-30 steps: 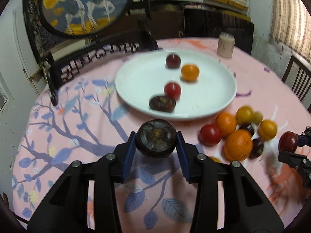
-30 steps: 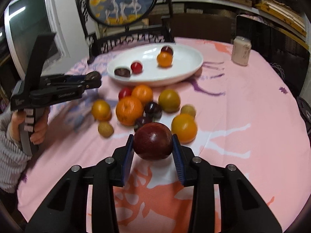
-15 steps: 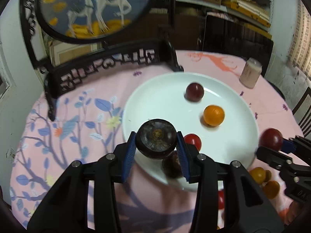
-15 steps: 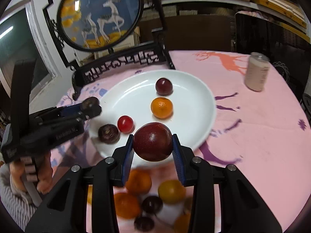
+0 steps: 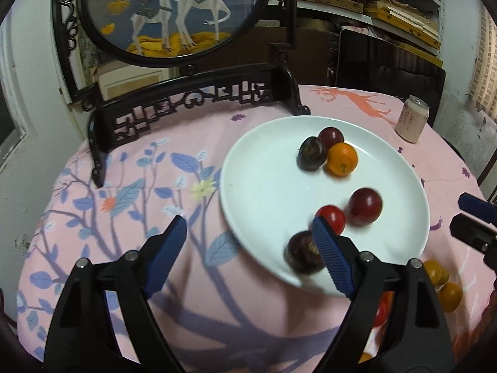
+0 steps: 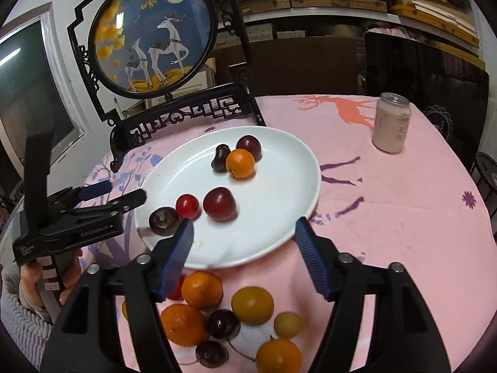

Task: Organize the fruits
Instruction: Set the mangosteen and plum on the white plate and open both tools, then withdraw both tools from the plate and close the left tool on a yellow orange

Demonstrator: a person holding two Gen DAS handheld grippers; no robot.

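A white plate [image 5: 267, 186] [image 6: 279, 217] on the pink tablecloth holds several fruits: a dark fruit [image 5: 311, 157], a dark red plum [image 5: 332, 136] and an orange [image 5: 342, 159] at the back, a dark red plum [image 5: 365, 205] [image 6: 220, 204], a small red fruit [image 5: 331, 217] [image 6: 187, 206] and a dark round fruit [image 5: 303, 252] [image 6: 163, 220] at the front. My left gripper [image 5: 248, 248] [image 6: 122, 192] is open and empty at the plate's left edge. My right gripper [image 6: 243, 242] [image 5: 472, 214] is open and empty over the plate's near rim.
A pile of loose fruit lies on the cloth in front of the plate: oranges [image 6: 202, 289], yellow fruit [image 6: 252, 304], dark plums [image 6: 223, 324]. A pale can [image 6: 391, 122] stands at the back right. A black carved screen stand [image 6: 180, 115] with a deer picture stands behind the plate.
Both grippers have opened. The dark round fruit from my left gripper and the dark red plum from my right gripper now lie on the plate.
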